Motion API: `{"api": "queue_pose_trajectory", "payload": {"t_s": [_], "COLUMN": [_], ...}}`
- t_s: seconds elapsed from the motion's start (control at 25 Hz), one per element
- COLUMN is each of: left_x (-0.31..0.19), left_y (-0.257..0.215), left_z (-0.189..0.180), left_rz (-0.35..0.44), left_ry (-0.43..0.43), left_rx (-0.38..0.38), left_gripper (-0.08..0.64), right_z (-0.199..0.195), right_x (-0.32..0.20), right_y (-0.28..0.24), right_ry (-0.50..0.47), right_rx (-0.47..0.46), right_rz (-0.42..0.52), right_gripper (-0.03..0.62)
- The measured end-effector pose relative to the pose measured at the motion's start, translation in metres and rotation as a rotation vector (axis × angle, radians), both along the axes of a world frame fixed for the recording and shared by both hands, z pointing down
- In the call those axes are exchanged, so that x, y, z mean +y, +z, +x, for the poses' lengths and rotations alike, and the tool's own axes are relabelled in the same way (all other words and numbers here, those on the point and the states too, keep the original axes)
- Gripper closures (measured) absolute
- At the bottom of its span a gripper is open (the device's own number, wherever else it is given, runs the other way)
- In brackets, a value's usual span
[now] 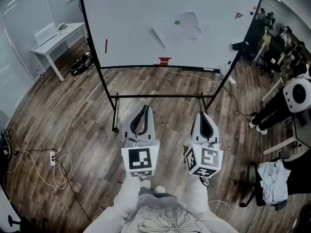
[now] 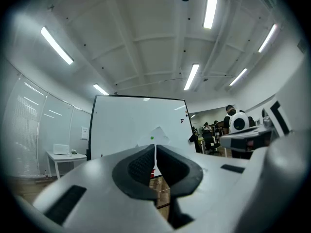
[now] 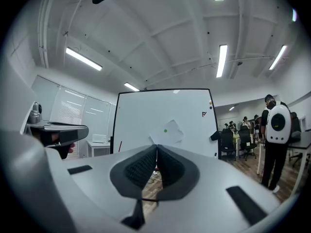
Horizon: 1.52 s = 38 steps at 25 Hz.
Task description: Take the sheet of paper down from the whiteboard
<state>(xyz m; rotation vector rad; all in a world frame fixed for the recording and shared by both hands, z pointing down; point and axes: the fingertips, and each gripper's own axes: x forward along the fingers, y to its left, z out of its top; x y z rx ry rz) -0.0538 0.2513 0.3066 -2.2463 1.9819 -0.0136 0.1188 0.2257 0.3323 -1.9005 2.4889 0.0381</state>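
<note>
l gripper (image 1: 145,108) & r gripper (image 1: 203,114) clenched, empty; paper (image 1: 181,27) (green dot (image 1: 177,22), prob. magnet) on whiteboard (image 1: 126,23).

Pale grey sweatshirt (image 1: 127,216) at lower centre of the frame, black line-drawn flower (image 1: 163,223) on the chest, long sleeves (image 1: 129,194). Left claw (image 1: 145,108) and right claw (image 1: 202,115) white-shelled, with black ribbed pads (image 2: 141,166) and a cube (image 1: 140,160) of black-and-white square markers each. White shoe tips (image 1: 146,183) between the sleeves.

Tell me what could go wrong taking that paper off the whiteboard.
1. One green magnet pins the paper; tugging the sheet may tear it or flick the magnet off.
2. A cable crosses the floor under the whiteboard, a likely trip hazard on approach.
3. The left gripper and right gripper are shut and must open first.
</note>
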Motion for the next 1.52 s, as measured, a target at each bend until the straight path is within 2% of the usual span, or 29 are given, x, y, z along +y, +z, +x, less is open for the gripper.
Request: {"api": "queue_pose_trajectory", "payload": {"t_s": [0.32,0.64,1.04,1.32,1.52], "left_x": [-0.002,-0.045,-0.161,-0.252,-0.304], "left_y": [0.015,0.021,0.021,0.005,0.011], "left_z": [0.01,0.015,0.008,-0.016,-0.03], "left_rz": [-0.025,-0.039,-0.023,0.011,-0.001], "left_ry": [-0.045,-0.053,-0.011,0.01,0.021], "left_rx": [0.008,0.006,0.025,0.03,0.034], "left_gripper": [0.548,0.548,0.548,0.548,0.548], "right_z": [0.008,0.013,0.006,-0.017,-0.032], "right_x": [-0.011,-0.053,-0.163,-0.251,-0.298], "right_y": [0.015,0.026,0.021,0.004,0.007], "right_ry": [-0.055,-0.066,-0.028,-0.004,0.009], "right_rx": [-0.007,-0.013,-0.008,-0.011,-0.009], "right_rz": [-0.028,-0.05,-0.026,0.009,0.002], "right_gripper": [0.589,0.589,0.589,0.589,0.589]}}
